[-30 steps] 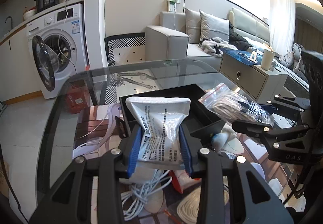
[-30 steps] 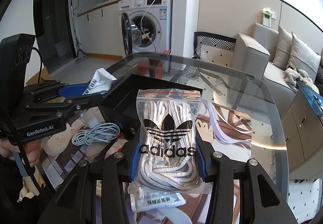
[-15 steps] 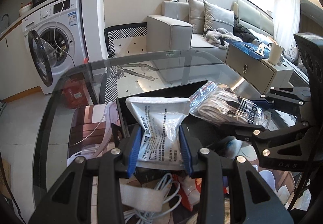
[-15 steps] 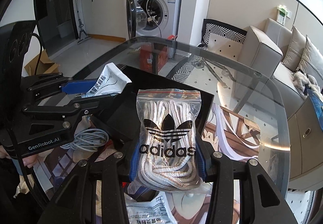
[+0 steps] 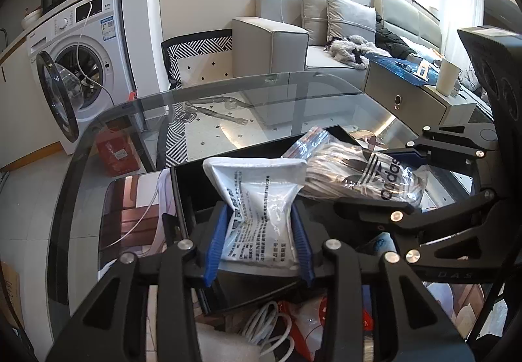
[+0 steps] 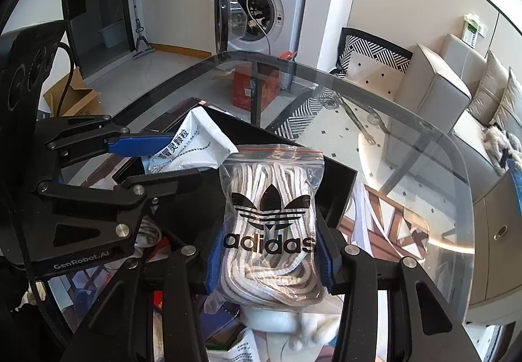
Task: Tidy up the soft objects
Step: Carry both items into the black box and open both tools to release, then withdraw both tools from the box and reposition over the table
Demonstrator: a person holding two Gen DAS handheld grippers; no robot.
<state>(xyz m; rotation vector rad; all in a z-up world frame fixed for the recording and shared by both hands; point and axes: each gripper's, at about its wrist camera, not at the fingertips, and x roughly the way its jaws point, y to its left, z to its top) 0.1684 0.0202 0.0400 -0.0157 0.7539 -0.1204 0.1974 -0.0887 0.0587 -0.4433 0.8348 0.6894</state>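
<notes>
Both grippers hold soft packs over the black tray.
Left gripper (image 5: 259,239), jaws just easing apart, pinches the white pouch (image 5: 261,205); right gripper (image 6: 270,259), likewise easing, pinches the zip bag of laces (image 6: 269,225); black tray (image 6: 342,186) lies near the glass table's (image 6: 424,173) near edge.

Right gripper (image 6: 269,252), jaws just easing apart, holds a clear adidas bag of cord (image 6: 270,225) over a black tray (image 6: 342,186); left gripper (image 6: 153,159) at nine o'clock grips a white pouch (image 6: 192,150).
</notes>
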